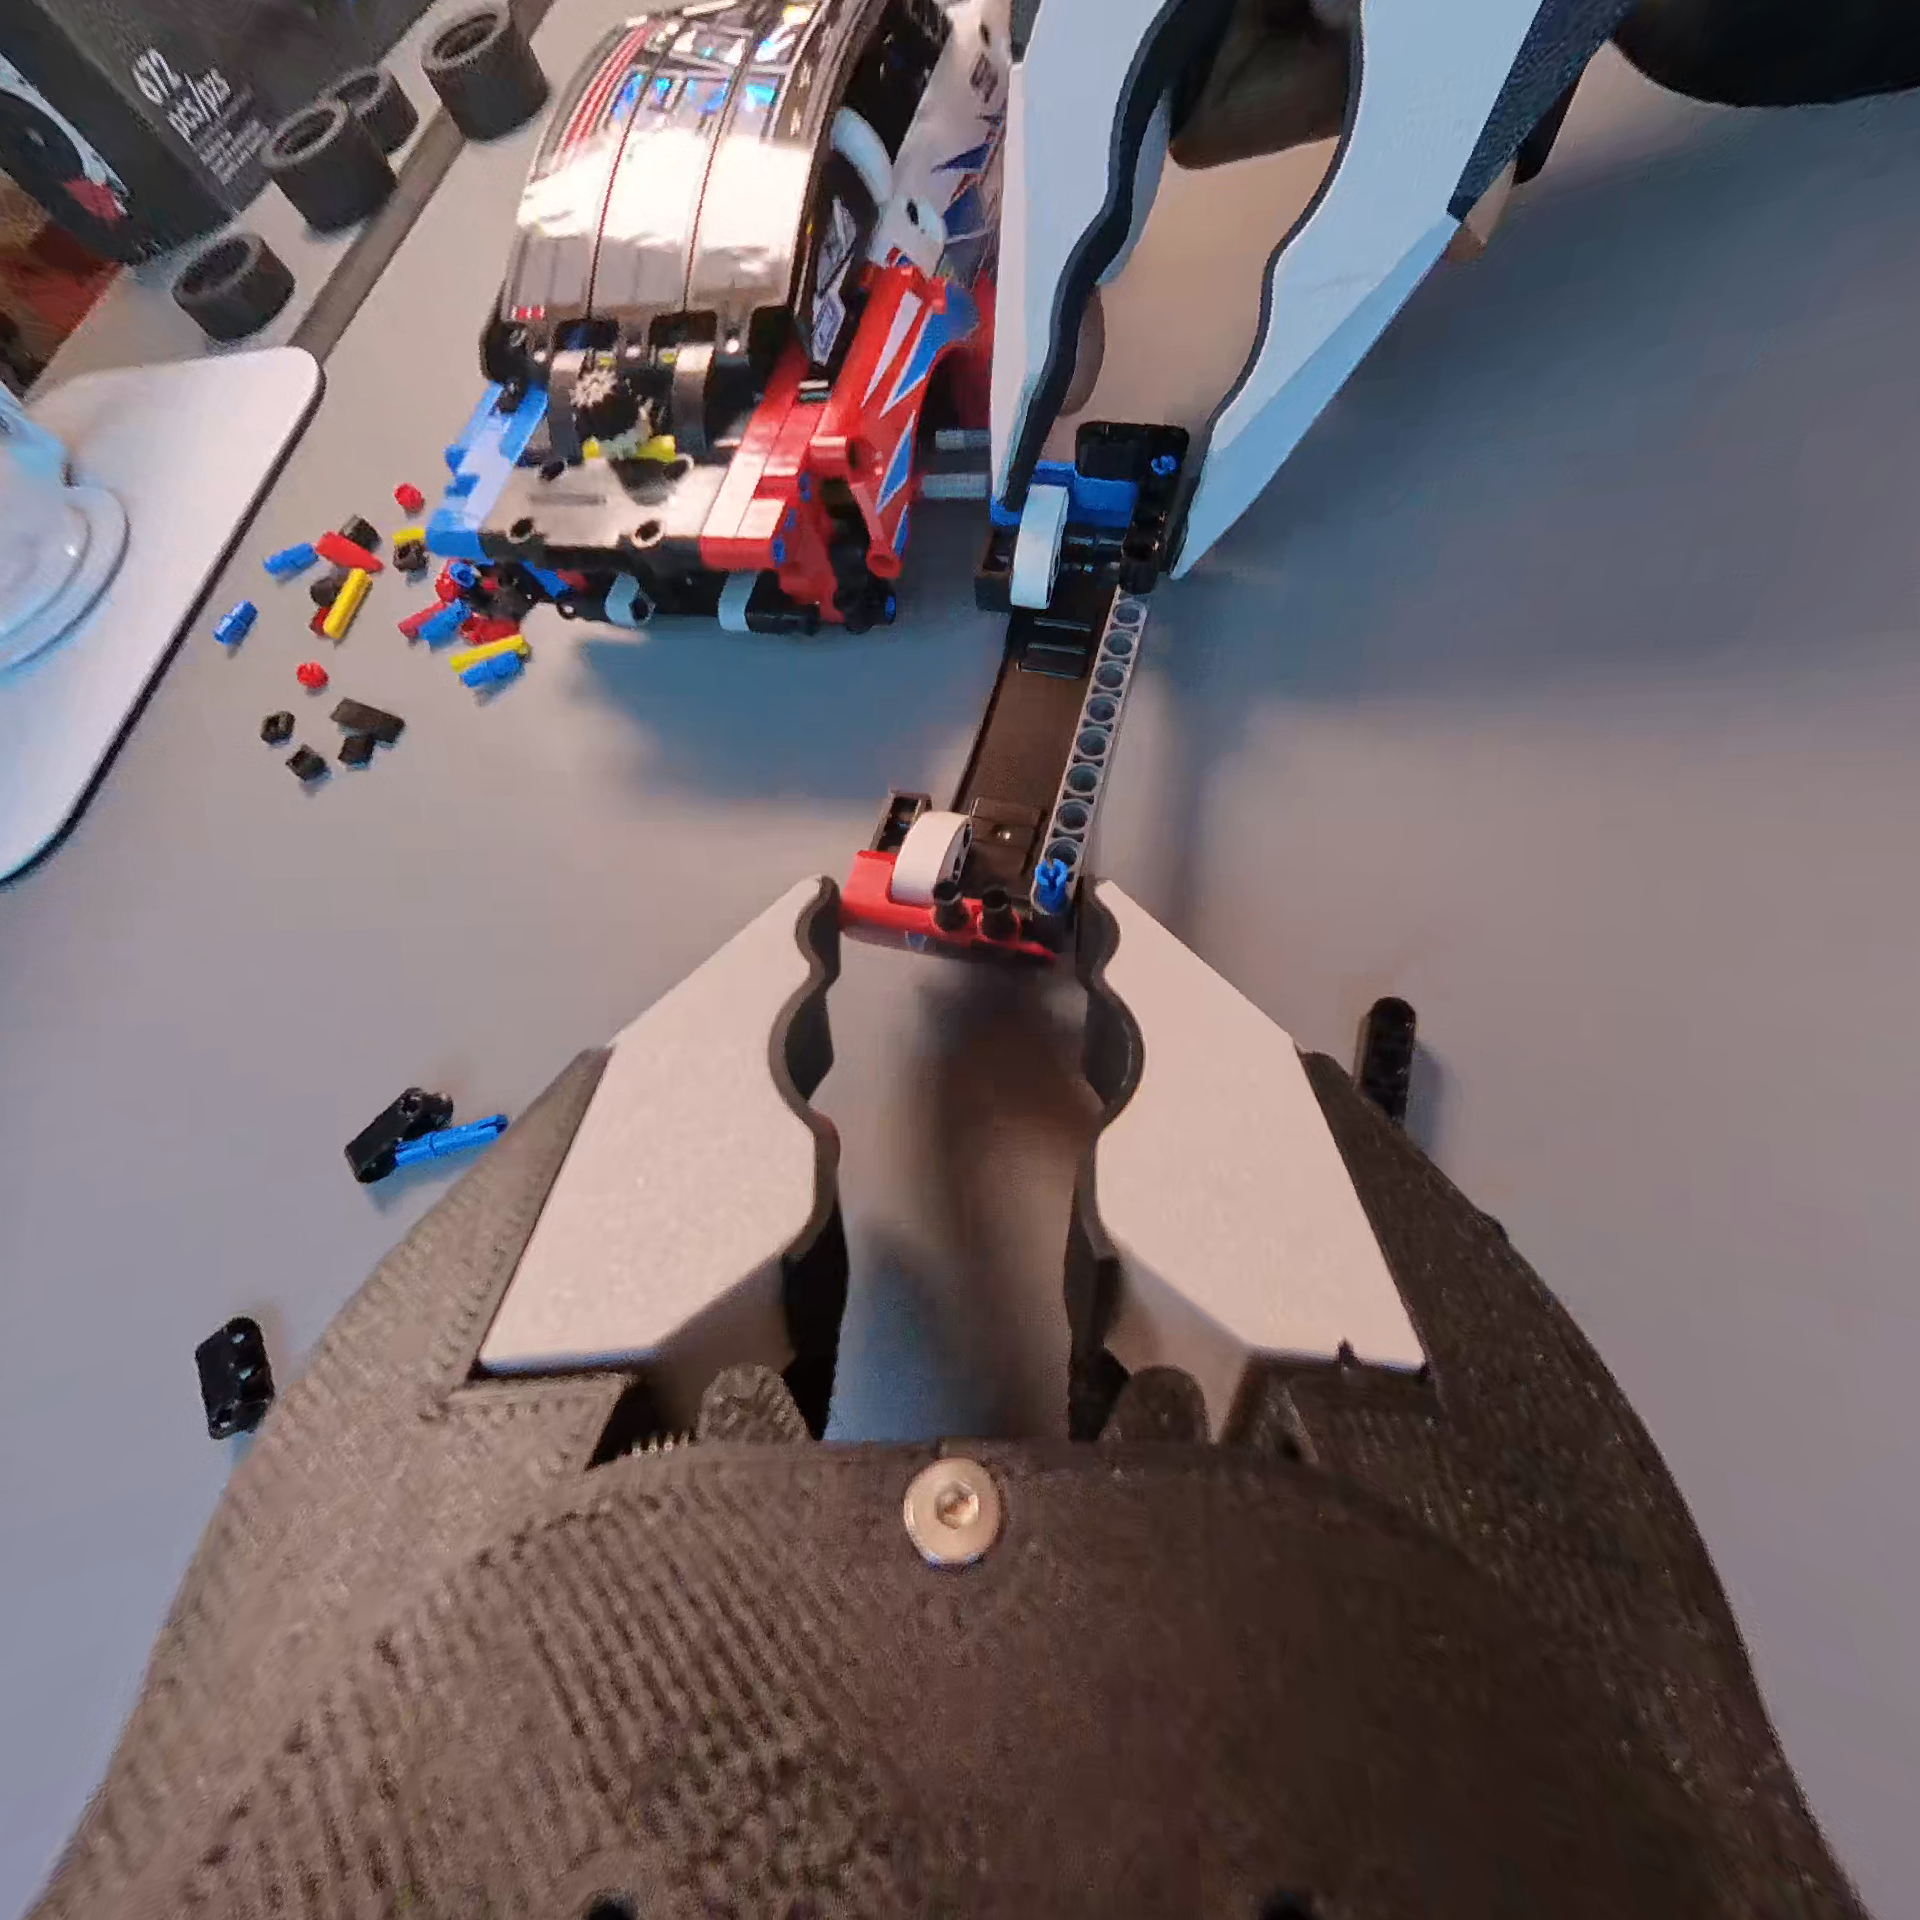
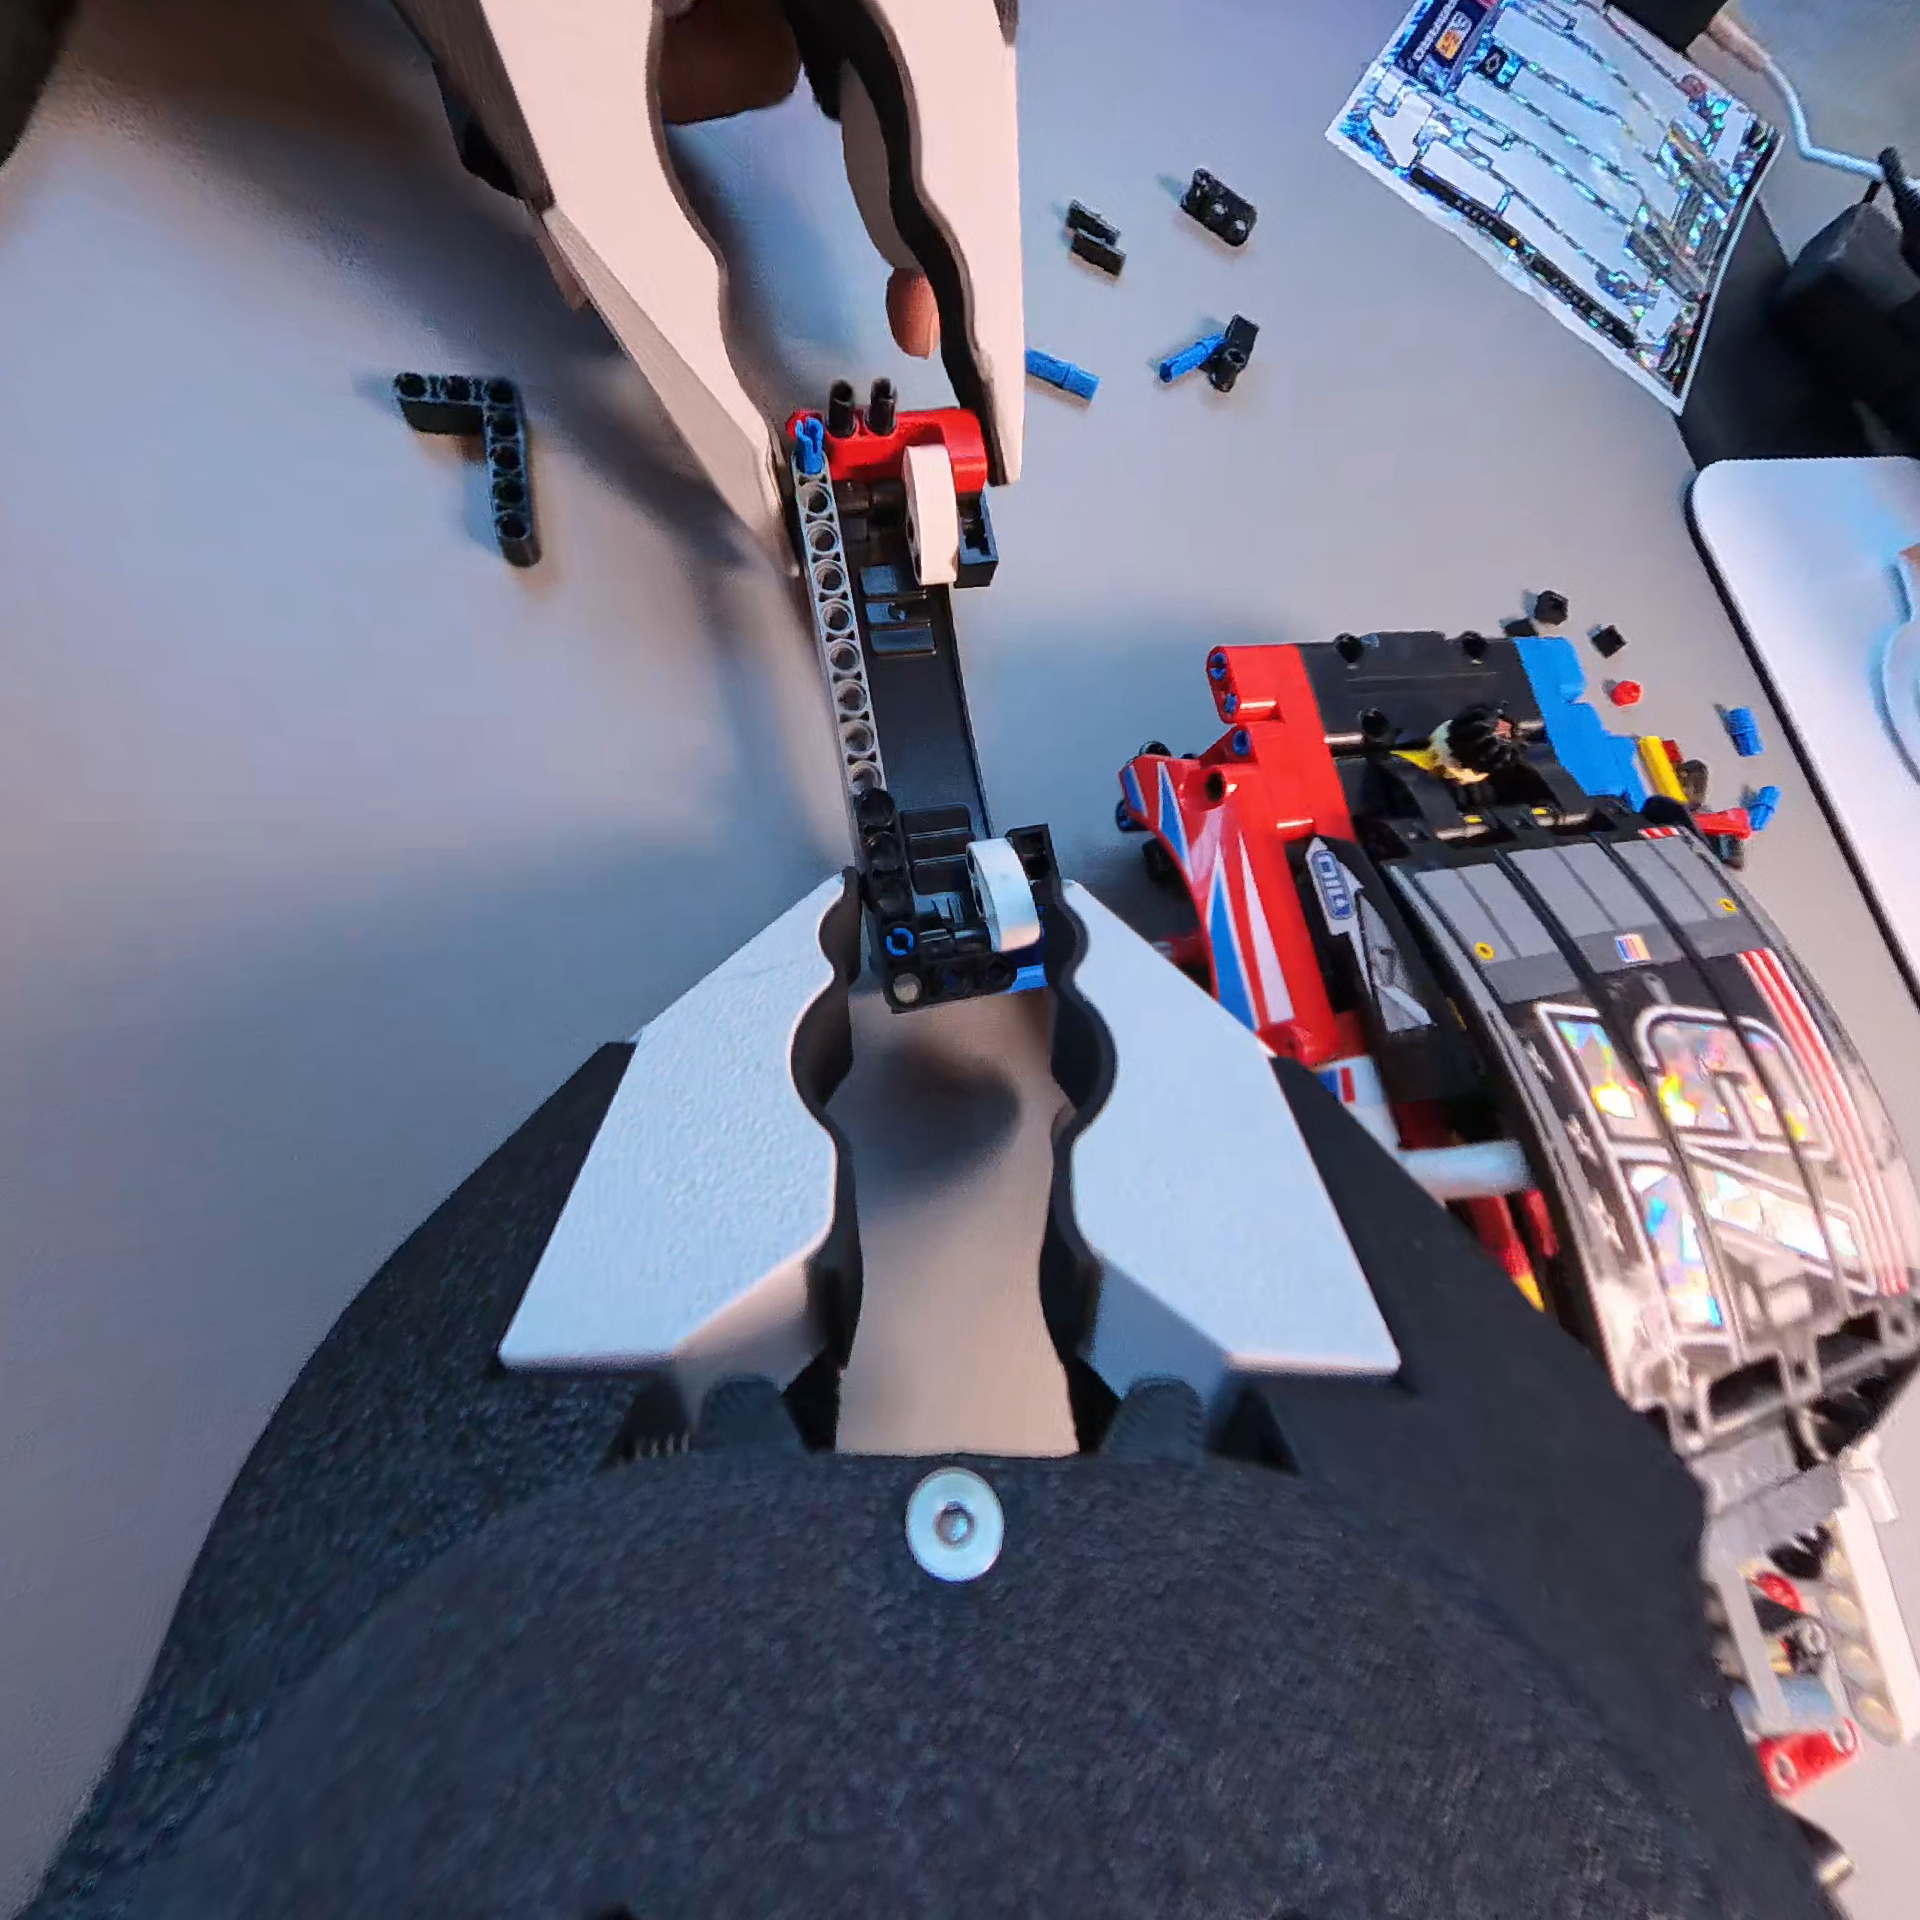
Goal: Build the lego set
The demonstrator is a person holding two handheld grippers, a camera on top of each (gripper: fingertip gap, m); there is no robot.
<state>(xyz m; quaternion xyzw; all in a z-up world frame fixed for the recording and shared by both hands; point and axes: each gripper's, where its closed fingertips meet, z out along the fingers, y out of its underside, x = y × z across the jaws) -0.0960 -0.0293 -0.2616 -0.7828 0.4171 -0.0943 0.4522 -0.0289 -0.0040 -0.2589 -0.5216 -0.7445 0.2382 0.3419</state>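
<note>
Two grippers pinch one long sub-assembly (image 1: 1049,717) on the desk (image 1: 1455,779): left gripper (image 1: 956,914) closed on red end, right gripper (image 2: 956,925) on blue/black end. Next, prob. join w/ car body (image 2: 1507,935) beside it; needs alignment.

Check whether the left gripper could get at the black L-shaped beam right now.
Probably not yet: the left gripper is shut on the long black subassembly, red end. The black L-shaped beam lies alone on open table, so the path looks free after letting go.
</note>
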